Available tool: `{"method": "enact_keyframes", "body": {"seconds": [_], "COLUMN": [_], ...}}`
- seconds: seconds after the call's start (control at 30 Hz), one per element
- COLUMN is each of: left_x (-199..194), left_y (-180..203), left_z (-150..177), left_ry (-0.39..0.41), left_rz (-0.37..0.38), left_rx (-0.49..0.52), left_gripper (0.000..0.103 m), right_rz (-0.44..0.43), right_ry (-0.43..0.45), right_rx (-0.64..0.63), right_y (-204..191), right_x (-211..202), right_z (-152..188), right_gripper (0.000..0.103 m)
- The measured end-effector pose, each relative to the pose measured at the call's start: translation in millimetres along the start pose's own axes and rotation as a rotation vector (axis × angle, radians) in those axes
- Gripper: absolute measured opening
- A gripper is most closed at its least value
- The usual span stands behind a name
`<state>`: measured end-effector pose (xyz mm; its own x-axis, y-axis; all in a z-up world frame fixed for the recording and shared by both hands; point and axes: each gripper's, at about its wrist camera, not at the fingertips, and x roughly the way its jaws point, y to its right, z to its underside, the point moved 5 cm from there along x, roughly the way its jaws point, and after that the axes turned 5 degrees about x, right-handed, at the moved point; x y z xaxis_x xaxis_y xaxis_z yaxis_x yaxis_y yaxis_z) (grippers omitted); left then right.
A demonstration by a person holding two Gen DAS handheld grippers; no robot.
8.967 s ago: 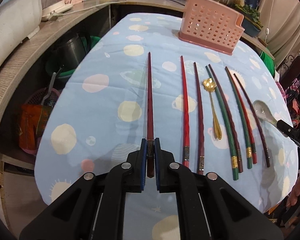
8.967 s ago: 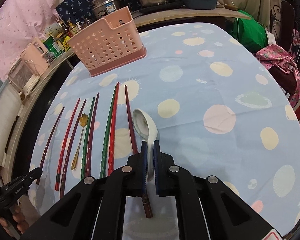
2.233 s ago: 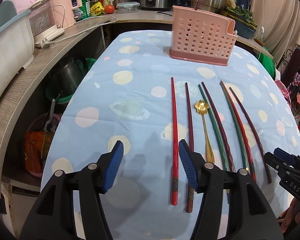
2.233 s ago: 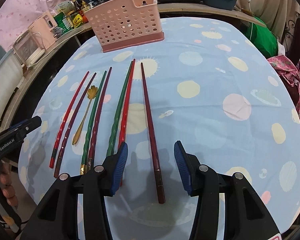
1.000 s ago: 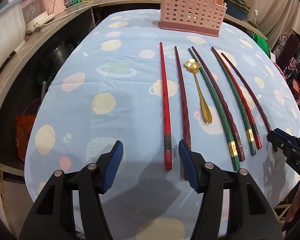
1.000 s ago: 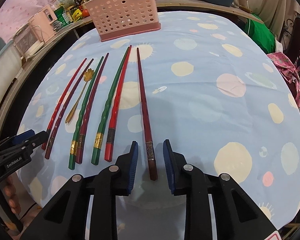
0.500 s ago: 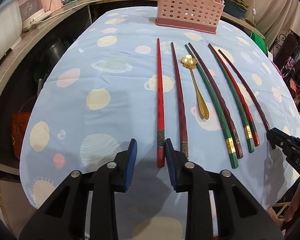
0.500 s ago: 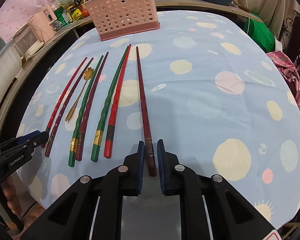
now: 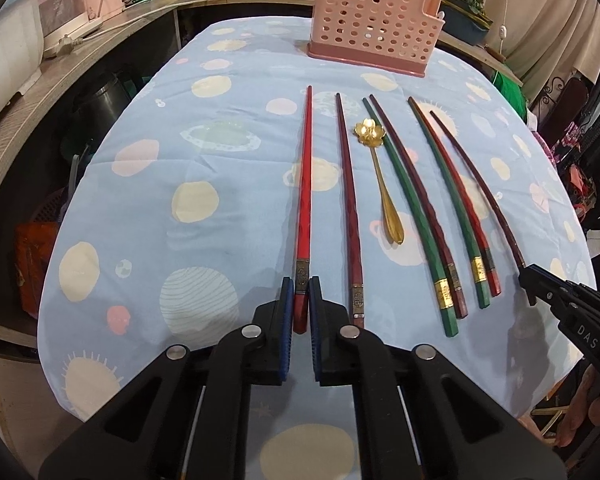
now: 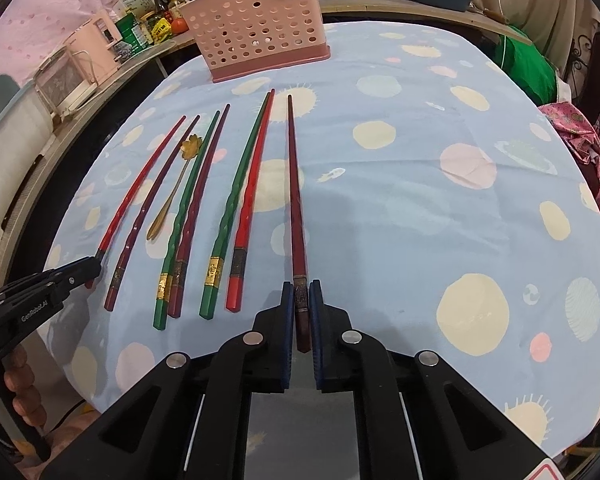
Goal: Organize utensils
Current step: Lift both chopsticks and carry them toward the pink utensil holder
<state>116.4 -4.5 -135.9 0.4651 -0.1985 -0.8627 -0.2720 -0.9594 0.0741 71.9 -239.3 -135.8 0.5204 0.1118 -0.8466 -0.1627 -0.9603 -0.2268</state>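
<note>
Several chopsticks lie side by side on the spotted blue tablecloth (image 9: 228, 128), with a gold flower spoon (image 9: 374, 160) among them. My left gripper (image 9: 301, 292) is shut on the thick end of the leftmost red chopstick (image 9: 305, 184); it also shows in the right wrist view (image 10: 88, 266). My right gripper (image 10: 301, 294) is shut on the thick end of the rightmost dark red chopstick (image 10: 294, 192); it also shows in the left wrist view (image 9: 528, 276). A pink perforated utensil basket (image 9: 374, 20) stands at the far end of the table (image 10: 256, 24).
Between the two held sticks lie a dark red chopstick (image 9: 348, 200), two green ones (image 9: 412, 208) and other red ones. A counter with appliances (image 9: 76, 4) curves along the left. Pots and a green bundle (image 10: 528, 64) sit behind the table.
Both grippers have closed: the left one on the leftmost red chopstick's end, the right one tighter on the rightmost dark red chopstick. Nine seconds ago a ceramic spoon and another chopstick lay here.
</note>
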Motion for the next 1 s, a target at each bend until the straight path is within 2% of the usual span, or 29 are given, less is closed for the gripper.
{"method": "enact_keyframes", "body": {"seconds": [0.17, 0.33, 0.63, 1.0], "left_x": [-20.2, -50.2, -97.1, -119.1], "left_y": [-4.2, -10.4, -21.6, -29.9], "left_z": [-12.6, -35.5, -91.1, -166.4], "left_ry": [0.033, 0.101, 0.239, 0.354], "left_rz": [0.029, 0.04, 0.029, -0.008], "left_rx": [-0.029, -0.054, -0.072, -0.064], "left_gripper": [0.007, 0.007, 0.007, 0.007], "right_rz": [-0.023, -0.052, -0.086, -0.096], "right_ry": [0.054, 0.137, 0.284, 0.386], "right_rx": [0.008, 0.027, 0.046, 0.025], "right_y": [-2.8, -3.5, -2.8, -8.4], "right_x": [-21.5, -51.3, -96.1, -113.2], "right_z": [-14.4, -39.8, -100.3, -170.1], "right_gripper": [0.008, 0.008, 0.008, 0.008]}}
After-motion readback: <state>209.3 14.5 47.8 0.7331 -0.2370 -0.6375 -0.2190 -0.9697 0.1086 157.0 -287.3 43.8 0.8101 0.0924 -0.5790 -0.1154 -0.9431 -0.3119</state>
